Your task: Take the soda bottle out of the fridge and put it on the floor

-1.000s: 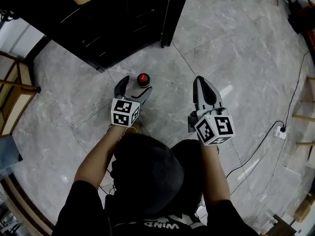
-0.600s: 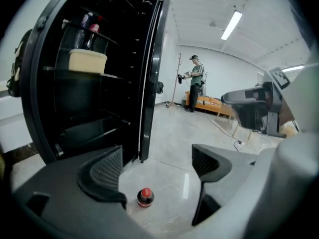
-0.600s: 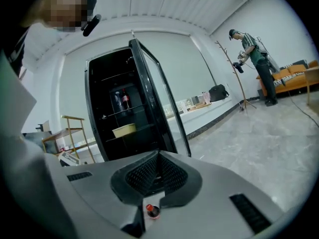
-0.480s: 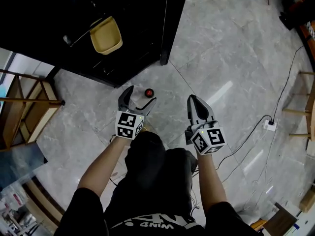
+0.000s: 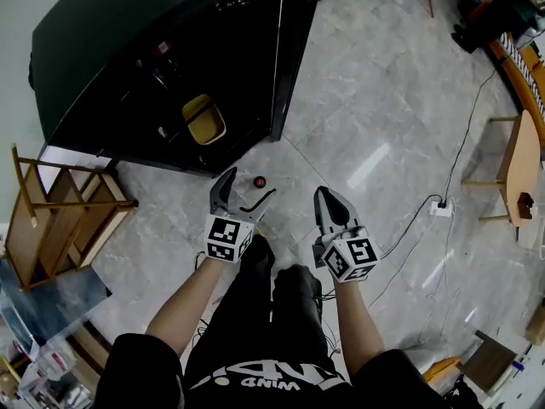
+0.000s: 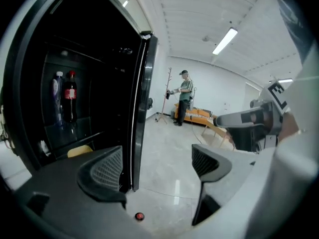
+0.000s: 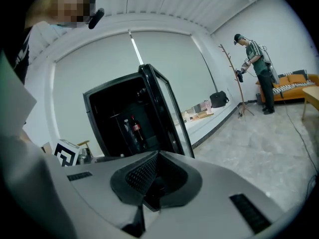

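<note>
The soda bottle (image 5: 260,181), seen as a red cap from above, stands on the grey marble floor (image 5: 375,92) at 12 o'clock of the left gripper (image 5: 247,187). That gripper's jaws are spread wide and hold nothing. The right gripper (image 5: 324,196) has its jaws pressed together, also empty. The open black fridge (image 5: 128,75) lies at 11 o'clock, with a dark red-capped bottle (image 6: 70,101) inside, its label too small to read. The shirt (image 5: 255,388) reads "WIND".

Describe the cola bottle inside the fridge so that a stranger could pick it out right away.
Look for the black fridge with its door open. On a shelf inside it two bottles stand side by side. The cola bottle is the dark one with a red cap and red label; the clear bottle to its left in the left gripper view is pale.
</note>
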